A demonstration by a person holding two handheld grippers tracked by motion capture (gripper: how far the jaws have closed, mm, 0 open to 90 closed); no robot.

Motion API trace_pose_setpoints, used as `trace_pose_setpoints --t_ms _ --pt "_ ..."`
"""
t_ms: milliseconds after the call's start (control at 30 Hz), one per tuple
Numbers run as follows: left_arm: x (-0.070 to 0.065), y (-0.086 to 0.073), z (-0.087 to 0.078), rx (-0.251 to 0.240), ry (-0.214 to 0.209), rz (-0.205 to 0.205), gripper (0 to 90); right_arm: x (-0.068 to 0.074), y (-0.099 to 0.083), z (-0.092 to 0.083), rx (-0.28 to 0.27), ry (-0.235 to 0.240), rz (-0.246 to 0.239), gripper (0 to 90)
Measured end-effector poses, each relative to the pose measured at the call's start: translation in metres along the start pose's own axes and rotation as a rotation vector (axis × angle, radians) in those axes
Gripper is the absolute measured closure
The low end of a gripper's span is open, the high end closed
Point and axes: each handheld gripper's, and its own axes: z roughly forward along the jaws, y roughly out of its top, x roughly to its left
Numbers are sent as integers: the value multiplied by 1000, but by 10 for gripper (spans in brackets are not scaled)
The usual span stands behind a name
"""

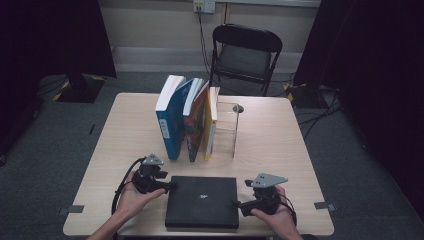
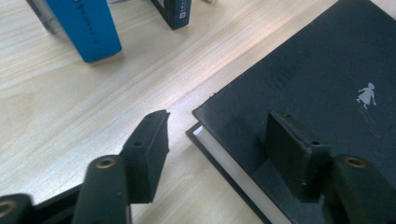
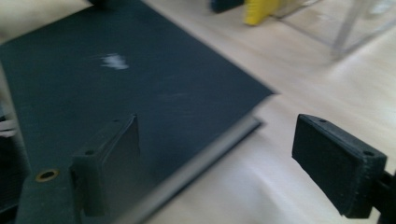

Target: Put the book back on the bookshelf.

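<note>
Lying flat on the near part of the wooden table (image 1: pixel 280 150), a black book (image 1: pixel 202 201) is seen between the 2 hands of the person. A small pale figure is printed on its cover, and its white page edge can be seen in the left gripper view.

The left gripper (image 1: pixel 167 186) is held at the left edge of the book, near the far left corner. In the left gripper view its jaws are parted: 1 jaw is above the bare table and the other is above the black cover, so the corner of the book is between them. No pad is pressed on the book, and nothing is grasped.

The right gripper (image 1: pixel 235 203) is held at the right edge of the book. In the right gripper view, which is somewhat blurred, its jaws are widely released: 1 is over the cover and the other over the table, with the book edge between them. Nothing is clenched there either.

Behind the black book, well apart from it, 3 upright books are leaned together: a blue book (image 1: pixel 171 120), an orange book (image 1: pixel 196 122) and a yellow book (image 1: pixel 211 125). A clear acrylic stand (image 1: pixel 227 130) is placed just beside the yellow book. A black folding chair (image 1: pixel 245 52) is seen behind the table.
</note>
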Motion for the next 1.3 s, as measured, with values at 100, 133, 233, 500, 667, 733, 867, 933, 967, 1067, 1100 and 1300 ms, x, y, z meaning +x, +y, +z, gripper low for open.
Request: trace_pose_setpoints --t_ms 100,133,233,500,667,733,867,933,967,1067,1100,1300 --pt "-1 2 5 -11 -7 3 378 14 -2 1 13 51 2 144" --pt "-1 3 6 -13 -15 4 375 17 -4 2 22 66 2 144" --pt "-3 6 10 -17 -45 -16 393 26 -8 2 33 129 -9 148" --pt "-3 10 20 -30 -68 -43 393 33 -13 4 48 92 -7 121" --pt "-7 14 25 -44 -57 -13 374 35 -14 4 57 90 -14 107" --pt "-8 15 27 -38 -68 -11 371 36 -15 3 55 89 -8 108" --pt "-10 17 29 -30 -76 -9 358 42 -20 1 95 90 -20 124" --pt "-10 18 29 -27 -77 -11 358 45 -22 3 134 127 -23 121" --pt "-10 18 29 -27 -78 -8 358 47 -22 3 139 111 -40 127" --pt "-9 17 29 -27 -88 -6 360 47 -21 6 154 97 -56 124" --pt "-9 17 29 -28 -90 -9 360 45 -21 8 167 110 -50 114" --pt "-9 17 28 -22 -84 -11 361 43 -18 11 196 119 -79 120"
